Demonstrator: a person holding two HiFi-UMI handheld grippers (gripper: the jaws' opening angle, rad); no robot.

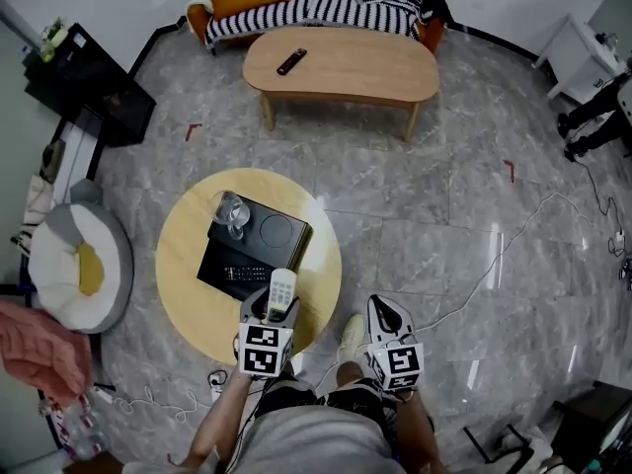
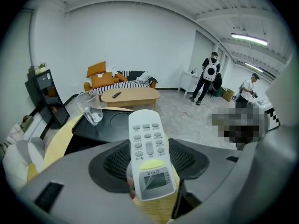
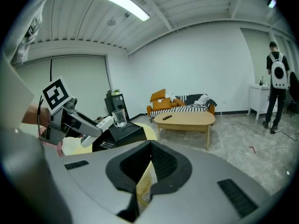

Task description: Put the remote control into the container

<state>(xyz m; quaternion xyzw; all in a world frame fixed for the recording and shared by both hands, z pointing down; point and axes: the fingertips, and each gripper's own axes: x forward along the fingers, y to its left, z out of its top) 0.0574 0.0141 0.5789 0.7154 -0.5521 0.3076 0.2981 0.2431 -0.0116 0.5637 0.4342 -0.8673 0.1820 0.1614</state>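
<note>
Left claw (image 1: 276, 310) is pinching the white remote (image 2: 148, 148) by its screen end over the table's (image 1: 193, 309) near edge, right claw (image 3: 149, 162) pressed together on nothing, so I reckon it could pivot loose or clip the glass (image 1: 229, 211) in the black container (image 1: 281, 233).

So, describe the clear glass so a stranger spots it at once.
Start at the round pale wooden table. A flat black container lies on it; the clear drinking glass sits at its far left corner, the only see-through thing there.
</note>
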